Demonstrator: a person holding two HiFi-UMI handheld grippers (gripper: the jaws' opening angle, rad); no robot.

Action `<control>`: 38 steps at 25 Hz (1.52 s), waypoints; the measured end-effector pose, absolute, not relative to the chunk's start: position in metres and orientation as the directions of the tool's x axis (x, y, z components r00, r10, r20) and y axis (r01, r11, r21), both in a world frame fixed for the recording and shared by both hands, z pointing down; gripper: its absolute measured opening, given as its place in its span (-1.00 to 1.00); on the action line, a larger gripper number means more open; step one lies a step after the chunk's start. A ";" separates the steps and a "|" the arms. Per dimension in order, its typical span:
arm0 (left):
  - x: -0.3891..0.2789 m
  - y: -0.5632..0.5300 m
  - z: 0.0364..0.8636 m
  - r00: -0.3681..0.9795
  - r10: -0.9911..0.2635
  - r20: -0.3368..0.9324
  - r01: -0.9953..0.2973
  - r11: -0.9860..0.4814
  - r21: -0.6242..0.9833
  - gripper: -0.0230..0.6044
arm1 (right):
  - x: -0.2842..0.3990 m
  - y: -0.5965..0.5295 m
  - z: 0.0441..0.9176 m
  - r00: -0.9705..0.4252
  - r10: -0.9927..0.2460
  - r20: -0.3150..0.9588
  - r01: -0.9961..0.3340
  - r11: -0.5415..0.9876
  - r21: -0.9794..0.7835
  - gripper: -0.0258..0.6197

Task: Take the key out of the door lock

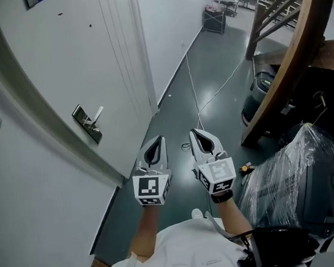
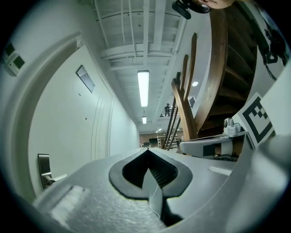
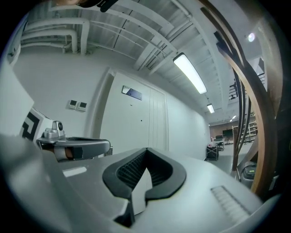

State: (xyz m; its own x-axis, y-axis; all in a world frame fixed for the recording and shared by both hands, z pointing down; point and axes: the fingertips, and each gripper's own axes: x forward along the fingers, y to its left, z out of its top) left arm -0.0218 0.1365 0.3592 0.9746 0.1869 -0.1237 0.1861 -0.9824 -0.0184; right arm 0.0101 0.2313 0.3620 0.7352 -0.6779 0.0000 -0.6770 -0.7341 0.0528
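Left hand-held gripper (image 1: 158,142) and right hand-held gripper (image 1: 197,135) are side by side over the dark floor (image 1: 208,69), pointing along the corridor. Each has its jaws closed together with nothing between them, as the left gripper view (image 2: 148,151) and the right gripper view (image 3: 146,150) show. The door lock (image 1: 87,125), a metal plate with a lever handle (image 1: 97,114), sits on the white door (image 1: 63,63) near its frame-side edge, well apart from both. The key itself is too small to make out.
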 end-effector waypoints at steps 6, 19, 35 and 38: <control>0.048 0.157 0.356 0.982 0.124 -0.144 0.121 -0.992 -0.026 -0.92 | 0.078 0.259 0.362 0.721 -0.692 -0.012 -0.691 -0.721 0.053 -0.93; 0.133 0.135 0.404 0.997 0.055 -0.047 0.056 -0.998 0.006 -0.92 | 0.165 0.225 0.413 0.618 -0.785 0.037 -0.782 -0.619 -0.070 -0.93; 0.164 -0.081 0.399 0.932 -0.342 -0.118 -0.341 -0.940 0.027 -0.92 | 0.226 -0.006 0.408 0.283 -0.958 0.048 -0.959 -0.283 0.009 -0.92; 0.144 -0.112 0.403 0.906 -0.410 -0.104 -0.408 -0.912 0.041 -0.92 | 0.226 -0.047 0.413 0.232 -0.970 0.078 -0.971 -0.236 -0.046 -0.92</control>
State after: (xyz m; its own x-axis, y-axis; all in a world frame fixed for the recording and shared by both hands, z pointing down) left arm 0.1442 -0.1120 0.4030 0.9061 -0.4100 -0.1044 -0.4080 -0.9121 0.0406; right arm 0.2263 -0.0472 0.4132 0.2318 -0.9696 0.0778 -0.9707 -0.2358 -0.0465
